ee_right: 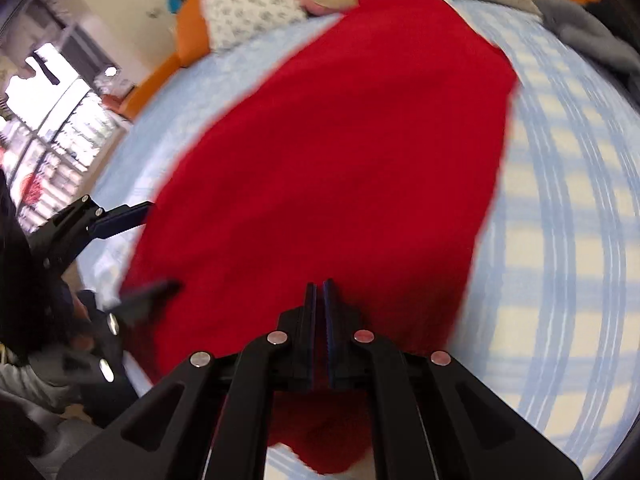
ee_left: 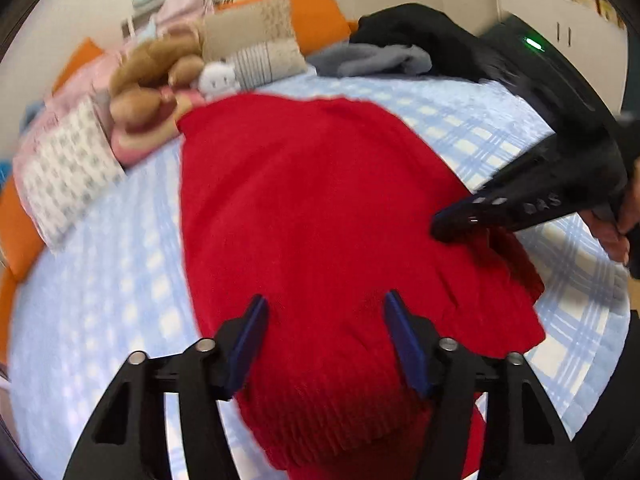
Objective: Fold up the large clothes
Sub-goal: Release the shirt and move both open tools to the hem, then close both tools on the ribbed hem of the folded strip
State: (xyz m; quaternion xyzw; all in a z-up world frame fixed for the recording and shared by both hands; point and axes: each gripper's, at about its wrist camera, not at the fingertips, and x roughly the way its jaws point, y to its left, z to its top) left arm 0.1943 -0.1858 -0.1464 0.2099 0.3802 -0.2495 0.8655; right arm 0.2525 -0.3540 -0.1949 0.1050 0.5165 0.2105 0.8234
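Lying lengthwise on a bed's blue-and-white checked bedspread: a red knitted sweater, ribbed hem nearest the left wrist camera, far edge reaching toward the pillows.

Hovering over the ribbed hem: the left gripper, blue-padded fingers standing apart; nothing pressing between the pads, red knit showing beneath the gap; no earlier picture being given, only this open stance being told.

Entering from the right edge of the left wrist view: the right gripper, black fingers drawn together, tip sitting at a bunched fold on the sweater's right side; whether knit is being pinched there cannot be told from that view; a hand wrapping the handle behind it.

Showing in the right wrist view: the right gripper with pads meeting face to face, no cloth visibly caught between them, sweater spreading out below and ahead; the left gripper appearing at the left edge, blurred, beside the sweater's border.

Crowding the head of the bed: a brown plush toy, a white plush toy, patterned pillows, an orange headboard cushion.

Resting at the far right corner: a grey garment beside a black garment.

Blurring across both views.
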